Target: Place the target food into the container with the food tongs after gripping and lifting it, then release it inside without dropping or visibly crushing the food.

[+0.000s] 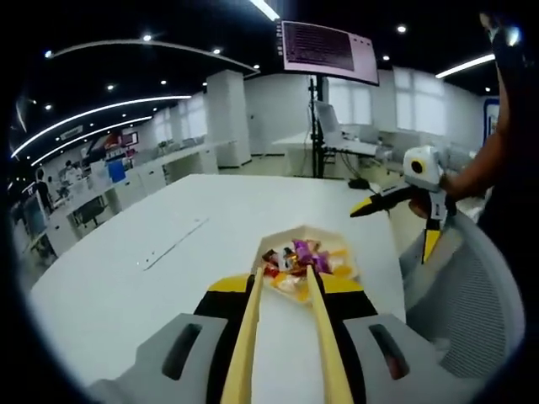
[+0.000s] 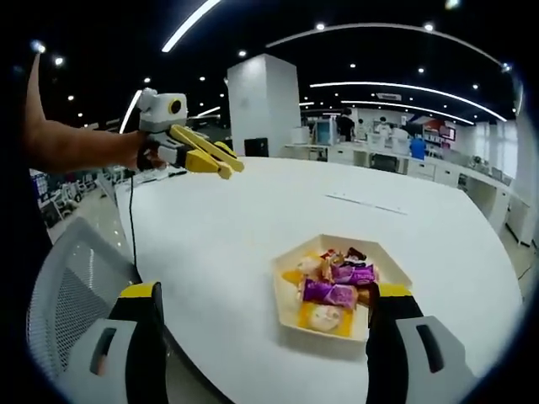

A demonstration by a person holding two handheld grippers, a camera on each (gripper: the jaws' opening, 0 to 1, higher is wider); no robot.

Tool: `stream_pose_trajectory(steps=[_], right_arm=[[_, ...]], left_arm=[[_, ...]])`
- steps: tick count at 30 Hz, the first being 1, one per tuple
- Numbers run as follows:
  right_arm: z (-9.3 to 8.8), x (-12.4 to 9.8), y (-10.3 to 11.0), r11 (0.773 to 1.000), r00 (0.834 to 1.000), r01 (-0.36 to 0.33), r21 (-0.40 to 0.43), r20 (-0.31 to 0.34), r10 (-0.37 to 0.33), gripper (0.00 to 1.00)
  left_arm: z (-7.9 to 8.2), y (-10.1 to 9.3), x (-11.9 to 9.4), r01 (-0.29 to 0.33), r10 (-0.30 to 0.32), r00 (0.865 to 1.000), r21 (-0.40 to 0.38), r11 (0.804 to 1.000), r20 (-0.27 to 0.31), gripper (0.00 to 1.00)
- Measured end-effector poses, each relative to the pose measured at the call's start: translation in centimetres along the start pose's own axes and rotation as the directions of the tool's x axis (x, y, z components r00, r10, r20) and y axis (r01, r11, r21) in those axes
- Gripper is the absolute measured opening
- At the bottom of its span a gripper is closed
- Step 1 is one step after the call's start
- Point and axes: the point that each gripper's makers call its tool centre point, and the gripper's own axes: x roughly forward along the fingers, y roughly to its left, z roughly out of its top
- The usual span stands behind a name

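Note:
A white hexagonal tray holding several wrapped sweets sits on the white table. My left gripper is shut on the yellow food tongs. The two tong arms stand apart, with their tips at the tray's near edge over the sweets. My right gripper comes in from the right, held by a hand above the table edge, its jaws spread wide and empty. In the right gripper view, the tray of sweets lies close ahead between my open right gripper jaws. The left gripper hovers far left.
A grey mesh chair stands at the table's near edge beside the person. A screen hangs on a stand behind the table. A thin strip lies on the tabletop. Desks and a white column stand beyond.

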Motion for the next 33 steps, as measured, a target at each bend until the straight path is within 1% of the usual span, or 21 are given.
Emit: stream_pose_trajectory(steps=[2,3,6,7,8,10,13,16,18,20,29,31,33], right_arm=[[0.1,-0.1,-0.6,1.000,1.000,0.029,-0.005,0.001,-0.029,1.00],[0.2,-0.1,-0.7,0.999,0.999,0.037,-0.003,0.006,-0.037,1.00],[0.1,-0.2,-0.9,0.998,0.998,0.056,-0.017,0.006,-0.056,0.99],[0.1,-0.2,-0.9,0.998,0.998,0.057,-0.018,0.007,-0.057,0.99],[0.1,-0.2,-1.0,0.998,0.998,0.058,-0.014,0.007,-0.058,0.99],[0.0,-0.2,-1.1,0.998,0.998,0.060,-0.014,0.007,-0.060,0.99],[0.0,-0.2,-0.9,0.998,0.998,0.056,-0.018,0.005,-0.055,0.99],[0.0,-0.1,-0.7,0.998,0.999,0.051,-0.028,0.002,-0.051,0.99],[0.0,-0.1,-0.5,0.998,0.999,0.043,-0.035,-0.001,-0.043,0.99],[0.0,0.0,-0.3,0.999,0.999,0.033,-0.037,-0.001,-0.033,0.99],[0.0,0.0,-0.2,0.998,1.000,0.024,-0.051,-0.005,-0.024,0.98],[0.3,-0.1,-0.3,0.998,1.000,0.025,-0.058,0.005,-0.025,0.97],[0.5,-0.2,-0.3,0.998,1.000,0.023,-0.066,0.001,-0.023,0.97]], left_arm=[[-0.6,-0.5,-0.7,-0.008,0.008,1.000,0.007,1.000,0.004,0.25],[-1.1,-0.9,-1.2,-0.016,0.016,1.000,0.005,1.000,0.000,0.25],[-2.4,-1.9,-2.5,-0.032,0.032,0.999,-0.024,0.999,0.006,0.25],[-2.5,-2.0,-2.6,-0.036,0.036,0.999,-0.030,0.999,0.009,0.25],[-3.4,-2.3,-3.4,-0.049,0.050,0.999,-0.042,0.998,0.009,0.25],[-4.4,-2.4,-4.3,-0.066,0.067,0.998,-0.062,0.996,0.009,0.25],[-5.3,-2.6,-5.5,-0.092,0.093,0.996,-0.082,0.992,0.012,0.25],[-5.7,-2.8,-6.3,-0.105,0.108,0.994,-0.101,0.989,0.024,0.26],[-5.8,-3.0,-6.6,-0.101,0.105,0.994,-0.117,0.988,0.032,0.25],[-6.0,-3.2,-6.6,-0.101,0.105,0.994,-0.114,0.988,0.031,0.25],[-5.4,-3.2,-6.3,-0.097,0.102,0.994,-0.108,0.989,0.048,0.26],[-5.2,-3.3,-6.1,-0.088,0.093,0.994,-0.105,0.991,0.051,0.26],[-4.7,-3.5,-5.9,-0.072,0.078,0.996,-0.095,0.993,0.053,0.26]])
